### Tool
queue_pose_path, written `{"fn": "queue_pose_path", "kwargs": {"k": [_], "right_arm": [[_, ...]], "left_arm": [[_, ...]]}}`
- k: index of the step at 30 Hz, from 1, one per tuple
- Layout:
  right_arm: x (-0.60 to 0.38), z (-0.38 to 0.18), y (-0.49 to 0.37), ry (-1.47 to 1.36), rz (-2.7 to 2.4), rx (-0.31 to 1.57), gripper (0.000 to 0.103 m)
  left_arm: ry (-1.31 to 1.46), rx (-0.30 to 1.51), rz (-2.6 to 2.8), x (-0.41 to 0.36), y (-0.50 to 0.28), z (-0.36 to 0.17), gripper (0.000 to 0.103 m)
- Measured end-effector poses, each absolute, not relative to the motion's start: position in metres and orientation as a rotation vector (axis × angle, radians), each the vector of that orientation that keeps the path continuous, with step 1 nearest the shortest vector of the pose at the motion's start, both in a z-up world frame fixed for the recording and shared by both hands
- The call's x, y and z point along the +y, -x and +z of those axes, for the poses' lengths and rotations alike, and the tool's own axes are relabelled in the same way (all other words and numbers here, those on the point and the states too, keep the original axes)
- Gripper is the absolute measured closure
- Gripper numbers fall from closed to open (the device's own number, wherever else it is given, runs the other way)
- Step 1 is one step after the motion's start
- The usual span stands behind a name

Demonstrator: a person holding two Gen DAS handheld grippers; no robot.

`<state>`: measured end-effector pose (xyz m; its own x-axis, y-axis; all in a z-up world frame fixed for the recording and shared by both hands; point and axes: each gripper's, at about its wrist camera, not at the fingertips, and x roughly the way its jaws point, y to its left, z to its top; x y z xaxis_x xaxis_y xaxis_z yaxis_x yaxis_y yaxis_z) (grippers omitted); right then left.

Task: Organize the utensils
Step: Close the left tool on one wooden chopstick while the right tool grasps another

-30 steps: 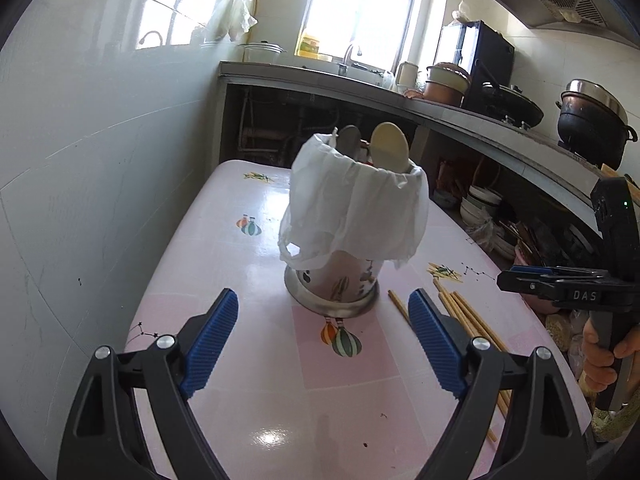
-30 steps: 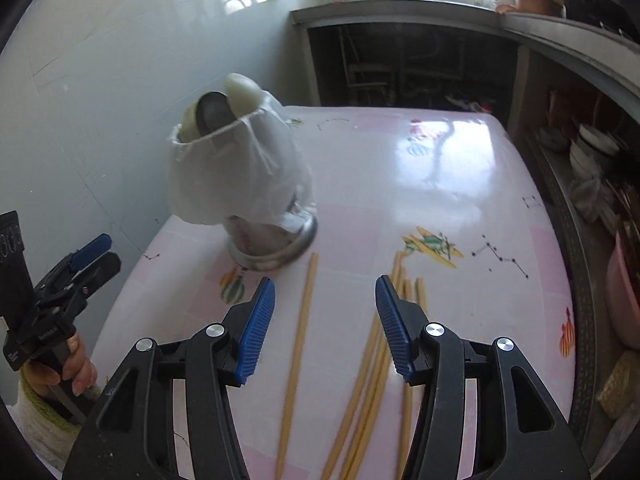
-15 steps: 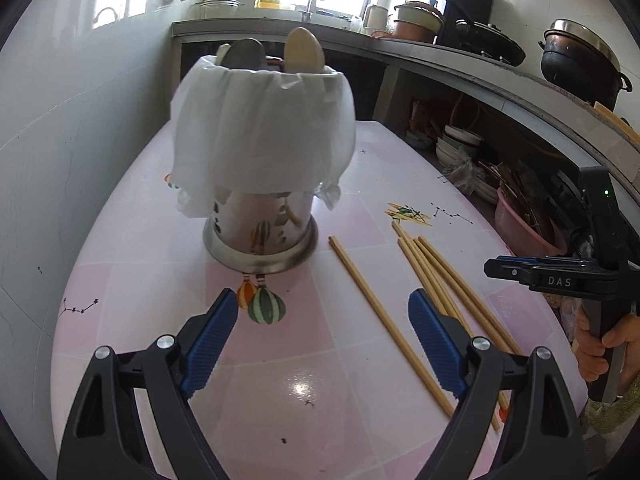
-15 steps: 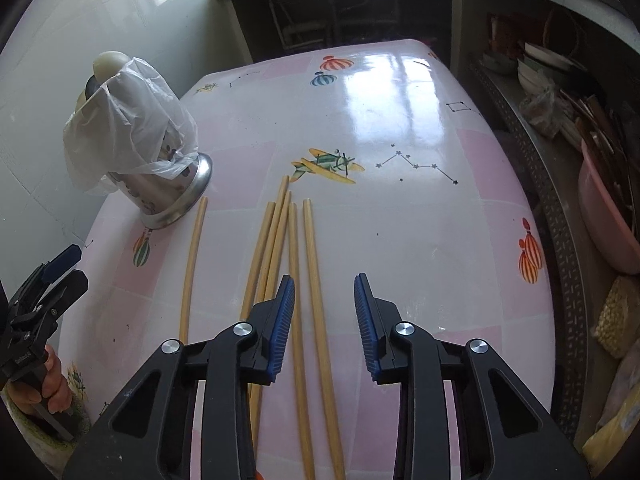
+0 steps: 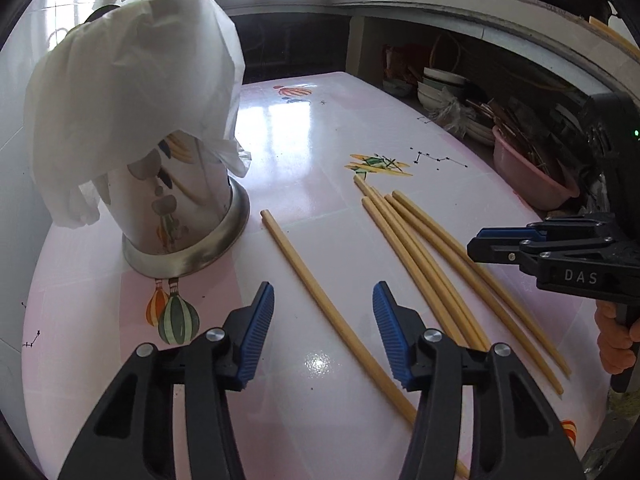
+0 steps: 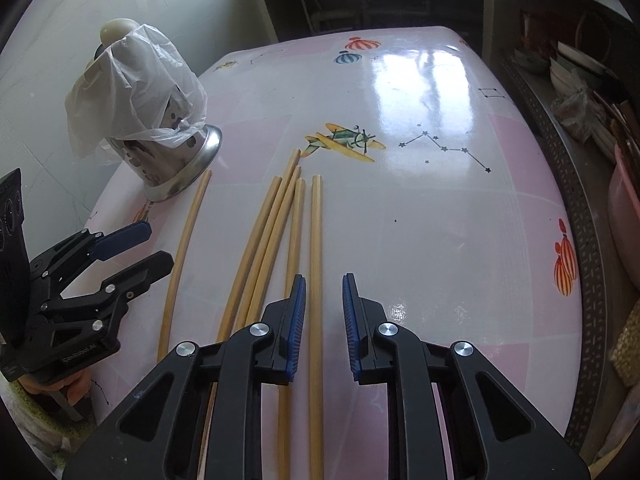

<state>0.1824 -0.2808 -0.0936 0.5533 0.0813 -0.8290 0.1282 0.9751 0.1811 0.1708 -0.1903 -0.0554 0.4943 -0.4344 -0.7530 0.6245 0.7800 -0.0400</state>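
Chopsticks: 6, pale wood or bamboo, flat on the pink table [image 6: 440, 208].
- 1 lone chopstick [image 5: 320, 304], near the steel utensil holder [image 5: 188, 224] under its plastic bag [image 5: 128, 92]; the left gripper [image 5: 323, 330] straddles it, jaws closing, pads not yet touching.
- 5 grouped [image 6: 276, 232]; the right gripper [image 6: 323, 328] straddles the rightmost chopstick [image 6: 316, 240], jaws closing, a gap visible each side.
Handling, judged: light, stiff, smooth, prone to roll or pivot. Pinch near mid-length.
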Motion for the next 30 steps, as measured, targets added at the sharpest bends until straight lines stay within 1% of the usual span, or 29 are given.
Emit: {"fn": "queue_pose_path", "kwargs": {"k": [3,5,8,9,13,17,21,30], "right_arm": [[-0.276,-0.098,-0.184,-0.207,-0.009,0.994,0.086],[-0.272,-0.098,-0.185,-0.17,-0.015,0.992,0.086],[-0.27,-0.098,-0.185,-0.136,-0.022,0.989,0.087],[-0.269,-0.098,-0.185,-0.12,-0.032,0.989,0.09],[-0.271,-0.1,-0.184,-0.12,-0.055,0.988,0.096],[-0.277,-0.101,-0.18,-0.168,-0.055,0.989,0.098],[-0.278,-0.102,-0.174,-0.207,-0.047,0.999,0.098],[-0.27,-0.102,-0.159,-0.269,-0.056,1.06,0.098]], "left_arm": [[-0.271,0.841,-0.636,-0.195,-0.171,-0.062,0.059],[-0.278,0.854,-0.631,-0.196,-0.171,-0.064,0.066],[-0.309,0.851,-0.616,-0.198,-0.17,-0.066,0.072],[-0.316,0.849,-0.614,-0.199,-0.17,-0.066,0.073],[-0.334,0.843,-0.603,-0.202,-0.169,-0.066,0.087],[-0.331,0.844,-0.589,-0.199,-0.168,-0.066,0.097],[-0.313,0.858,-0.576,-0.185,-0.164,-0.066,0.097],[-0.245,0.955,-0.565,-0.139,-0.15,-0.061,0.097]]}}
